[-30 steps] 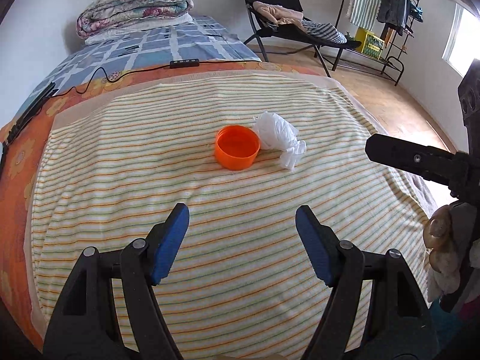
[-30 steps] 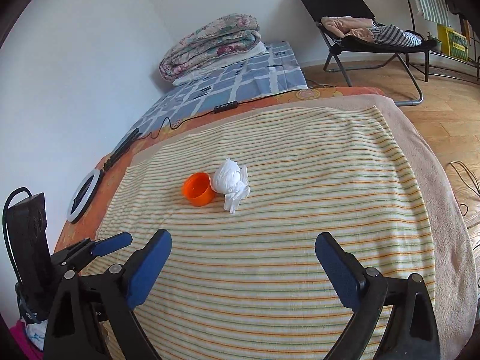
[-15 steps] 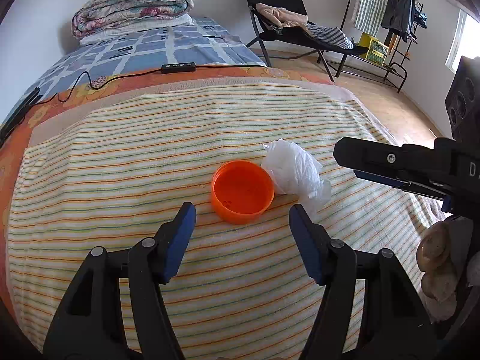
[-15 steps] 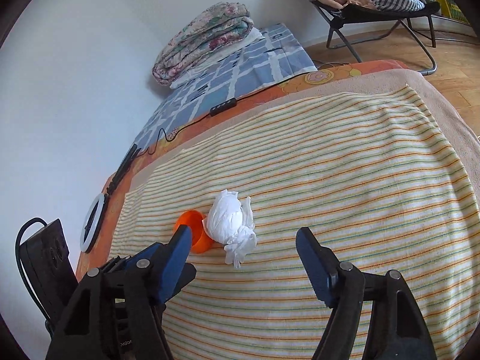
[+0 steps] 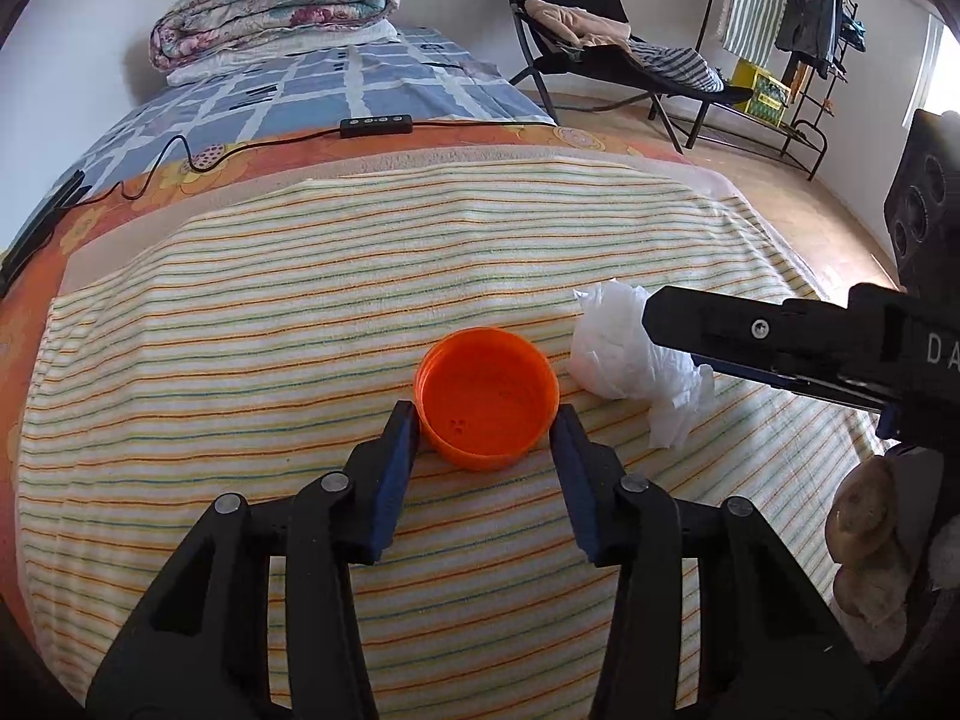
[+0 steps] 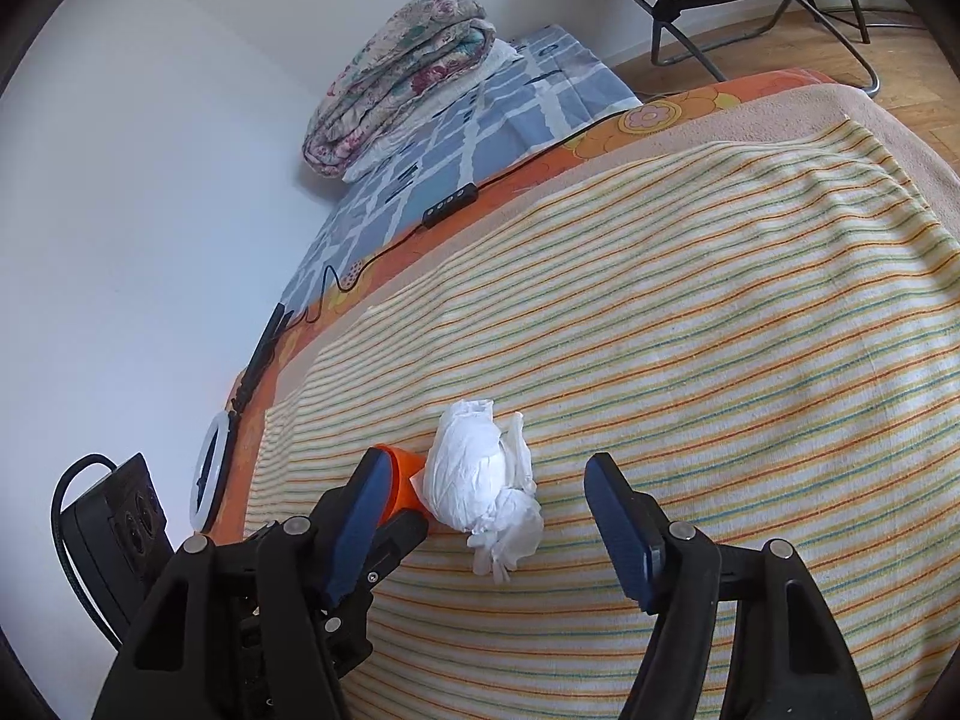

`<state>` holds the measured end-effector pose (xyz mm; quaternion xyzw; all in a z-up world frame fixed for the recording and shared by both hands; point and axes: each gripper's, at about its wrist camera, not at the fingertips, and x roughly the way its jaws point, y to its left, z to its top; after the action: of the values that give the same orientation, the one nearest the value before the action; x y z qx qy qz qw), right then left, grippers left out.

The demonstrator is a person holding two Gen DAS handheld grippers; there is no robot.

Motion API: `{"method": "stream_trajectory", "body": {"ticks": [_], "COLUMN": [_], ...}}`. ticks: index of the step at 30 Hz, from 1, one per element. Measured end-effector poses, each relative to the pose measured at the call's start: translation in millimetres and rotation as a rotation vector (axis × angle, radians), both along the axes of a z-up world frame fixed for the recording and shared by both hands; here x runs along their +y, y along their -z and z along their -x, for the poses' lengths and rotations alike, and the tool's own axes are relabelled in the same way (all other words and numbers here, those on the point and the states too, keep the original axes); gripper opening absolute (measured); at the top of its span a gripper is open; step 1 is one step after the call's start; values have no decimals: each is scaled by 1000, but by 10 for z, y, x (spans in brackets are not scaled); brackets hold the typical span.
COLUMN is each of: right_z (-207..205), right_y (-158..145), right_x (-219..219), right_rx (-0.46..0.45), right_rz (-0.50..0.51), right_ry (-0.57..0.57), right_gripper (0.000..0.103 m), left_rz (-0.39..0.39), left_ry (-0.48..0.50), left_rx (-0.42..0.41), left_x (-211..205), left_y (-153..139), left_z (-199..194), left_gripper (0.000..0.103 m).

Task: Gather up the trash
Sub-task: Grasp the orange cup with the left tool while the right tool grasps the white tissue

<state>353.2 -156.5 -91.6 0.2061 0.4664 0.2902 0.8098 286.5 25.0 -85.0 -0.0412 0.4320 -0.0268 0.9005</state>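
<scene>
An orange plastic lid (image 5: 487,396) lies open side up on the striped blanket (image 5: 300,312). My left gripper (image 5: 485,420) has its blue pads against both sides of the lid. A crumpled white tissue (image 5: 624,360) lies just right of the lid. In the right wrist view the tissue (image 6: 480,480) sits between the spread fingers of my right gripper (image 6: 489,480), which is open and not touching it. The lid (image 6: 405,477) shows only partly there, behind the left pad.
A black cable with a remote (image 5: 376,125) crosses the bed behind the blanket. A folded quilt (image 5: 270,0) lies at the far end. A ring light (image 6: 210,477) lies at the bed's left edge. A folding chair (image 5: 600,48) and clothes rack (image 5: 798,30) stand on the floor.
Both grippers moved forward and down. The left gripper narrowed onto the orange lid. The right gripper came around the tissue, still open.
</scene>
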Motion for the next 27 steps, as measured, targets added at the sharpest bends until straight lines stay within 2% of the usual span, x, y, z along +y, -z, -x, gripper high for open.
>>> {"method": "stream_trajectory", "body": {"ticks": [8, 11, 12, 16, 27], "right_z": [19, 43, 50, 101, 516], "right_y": [59, 56, 56, 34, -236], "right_x": [185, 240, 256, 274, 259], "right_rx": [-17, -37, -39, -56, -174], "right_rz": [68, 104, 112, 133, 270], "right_ry": [-23, -36, -43, -51, -88], "right_gripper": [62, 49, 41, 34, 32], "left_rz": [7, -4, -7, -12, -34], "left_ry": [-28, -34, -36, -42, -42], "left_rx": [7, 10, 11, 8, -4], "left_x": [192, 222, 228, 232, 162], "left_y": [-27, -36, -40, -90, -338], "left_z": [131, 173, 189, 271, 572], "left_gripper": [46, 46, 46, 46, 46]}}
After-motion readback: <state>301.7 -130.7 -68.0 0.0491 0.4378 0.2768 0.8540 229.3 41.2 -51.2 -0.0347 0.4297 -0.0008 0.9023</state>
